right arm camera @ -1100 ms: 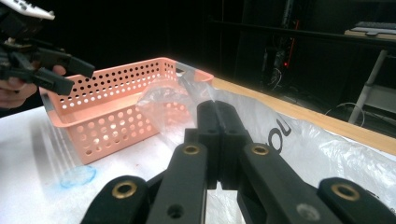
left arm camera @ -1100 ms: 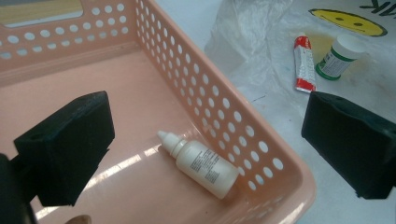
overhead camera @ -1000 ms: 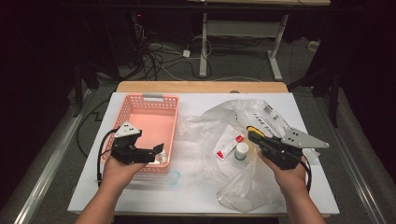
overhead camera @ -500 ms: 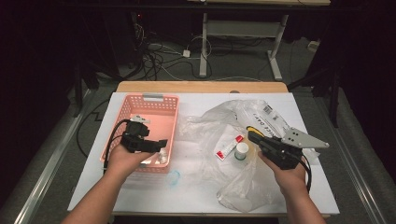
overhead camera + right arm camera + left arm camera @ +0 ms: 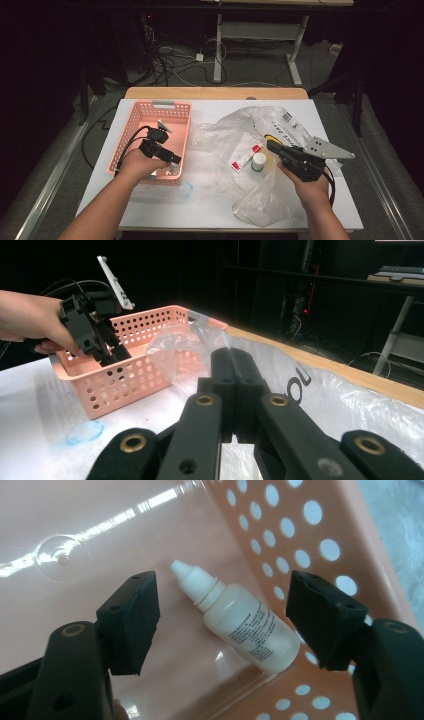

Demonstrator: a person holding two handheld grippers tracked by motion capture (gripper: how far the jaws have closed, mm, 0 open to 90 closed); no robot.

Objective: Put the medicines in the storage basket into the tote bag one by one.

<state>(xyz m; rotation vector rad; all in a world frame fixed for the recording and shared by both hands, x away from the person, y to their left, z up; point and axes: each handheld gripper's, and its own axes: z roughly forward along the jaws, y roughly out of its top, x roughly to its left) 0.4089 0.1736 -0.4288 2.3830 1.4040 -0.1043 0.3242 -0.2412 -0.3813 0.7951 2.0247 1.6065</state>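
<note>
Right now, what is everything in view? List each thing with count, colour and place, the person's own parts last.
basket: one, pink, left part of the table.
dropper bottle: one, white, lying on the basket floor by its wall, between the left gripper's open jaws.
plastic bag: one, clear, crumpled over the table's right half.
tube: one, white and red, on the bag.
small bottle: one, white cap, upright beside the tube.
table: one, white top.
left gripper: black, open, inside the basket.
right gripper: black, shut, above the bag.
</note>
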